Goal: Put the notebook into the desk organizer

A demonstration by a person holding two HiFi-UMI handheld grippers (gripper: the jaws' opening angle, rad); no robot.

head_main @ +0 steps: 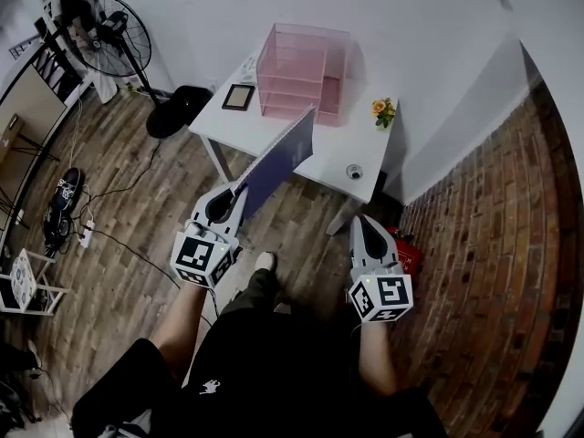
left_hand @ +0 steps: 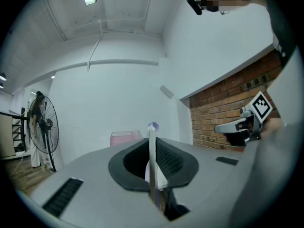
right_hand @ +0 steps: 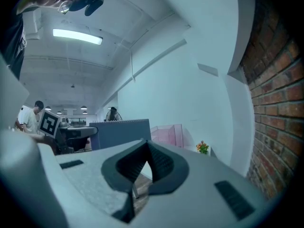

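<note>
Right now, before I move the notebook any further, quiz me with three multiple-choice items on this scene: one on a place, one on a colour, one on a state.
1. Where does the desk organizer stand?
A. On the white table, at the wall side
B. On the wooden floor
C. On a shelf on the brick wall

2. What colour is the desk organizer?
A. Blue
B. Green
C. Pink

3. What state is the left tool in?
A. Open and empty
B. Shut on the notebook
C. Out of view

Answers:
1 A: the head view shows it on the tabletop next to the wall.
2 C: its see-through walls are pink in the head view.
3 B: the left gripper view shows the notebook's edge clamped upright between the jaws.
</note>
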